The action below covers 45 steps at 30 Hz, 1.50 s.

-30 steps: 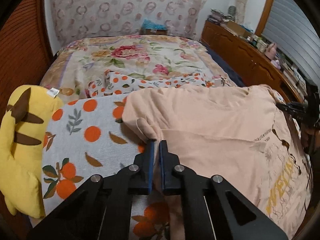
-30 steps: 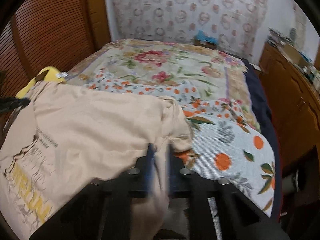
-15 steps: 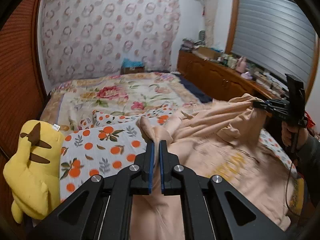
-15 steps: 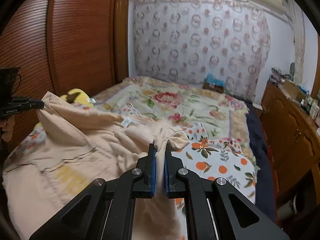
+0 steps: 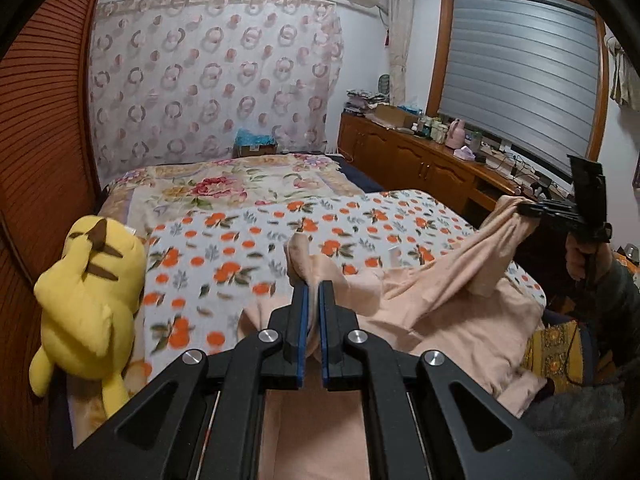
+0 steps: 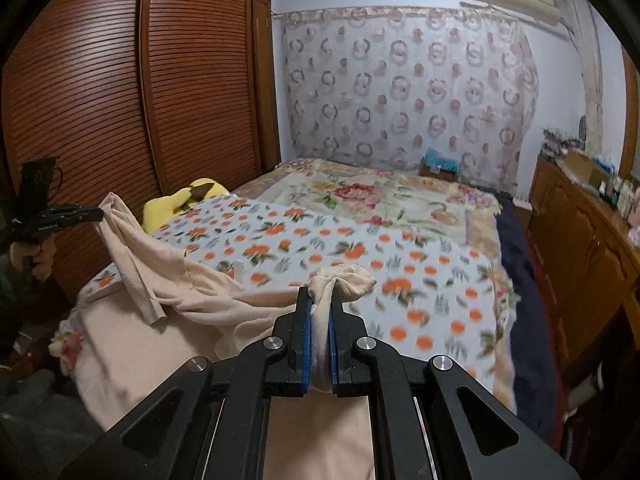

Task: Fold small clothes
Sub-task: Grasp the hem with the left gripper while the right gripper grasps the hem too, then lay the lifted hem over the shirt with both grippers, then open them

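Note:
A peach T-shirt (image 5: 432,312) hangs between both grippers, lifted off the bed and sagging onto its near edge. My left gripper (image 5: 313,300) is shut on one bunched corner of it. My right gripper (image 6: 320,308) is shut on the other corner, which pokes out past the fingertips. The shirt (image 6: 192,292) also shows in the right wrist view. Each gripper appears in the other's view: the right one (image 5: 532,210) at the far right, the left one (image 6: 94,213) at the far left, both pinching cloth.
The bed carries an orange-print blanket (image 5: 248,240) and a floral quilt (image 5: 240,184) behind it. A yellow plush toy (image 5: 88,292) lies at the bed's left edge by the wooden wardrobe (image 6: 120,100). A cluttered wooden dresser (image 5: 424,160) runs along the right wall.
Both grippers have risen and pulled back toward the bed's near edge, lifting the shirt off the blanket. Much more of the orange-print blanket is uncovered.

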Each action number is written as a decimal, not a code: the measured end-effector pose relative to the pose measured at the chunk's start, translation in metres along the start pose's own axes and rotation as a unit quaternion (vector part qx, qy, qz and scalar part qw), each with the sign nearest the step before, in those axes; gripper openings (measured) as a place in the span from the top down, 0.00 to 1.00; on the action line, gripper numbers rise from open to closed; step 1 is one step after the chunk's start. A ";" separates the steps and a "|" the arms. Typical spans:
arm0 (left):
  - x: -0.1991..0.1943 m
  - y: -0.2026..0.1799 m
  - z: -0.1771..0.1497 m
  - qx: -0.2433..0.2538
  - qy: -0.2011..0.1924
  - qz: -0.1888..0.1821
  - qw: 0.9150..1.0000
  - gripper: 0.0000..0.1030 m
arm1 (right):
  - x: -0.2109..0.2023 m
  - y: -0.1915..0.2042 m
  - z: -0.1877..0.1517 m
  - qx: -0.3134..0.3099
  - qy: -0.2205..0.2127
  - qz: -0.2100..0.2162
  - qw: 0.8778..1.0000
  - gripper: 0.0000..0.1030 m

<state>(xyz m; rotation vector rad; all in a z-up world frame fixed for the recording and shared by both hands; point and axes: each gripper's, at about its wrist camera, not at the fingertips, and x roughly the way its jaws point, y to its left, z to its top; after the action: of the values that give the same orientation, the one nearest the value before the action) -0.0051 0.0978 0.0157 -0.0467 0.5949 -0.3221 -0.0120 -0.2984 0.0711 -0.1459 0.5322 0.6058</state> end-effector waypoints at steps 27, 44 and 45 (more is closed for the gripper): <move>0.027 0.027 -0.017 -0.021 0.017 0.012 1.000 0.24 | -0.012 -0.022 -0.023 0.030 0.069 -0.028 0.997 0.59; 0.131 0.061 -0.022 -0.034 0.149 0.036 0.988 0.24 | 0.092 -0.039 -0.019 0.066 0.138 -0.045 0.987 0.47; 0.135 0.062 -0.024 -0.035 0.156 0.036 0.986 0.24 | 0.093 -0.039 -0.019 0.068 0.140 -0.044 0.987 0.47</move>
<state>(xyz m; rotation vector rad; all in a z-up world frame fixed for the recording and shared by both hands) 0.1041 0.1158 -0.0858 -0.0431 0.9166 -0.2390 0.0670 -0.2892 0.0062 -0.1254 0.8320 0.4640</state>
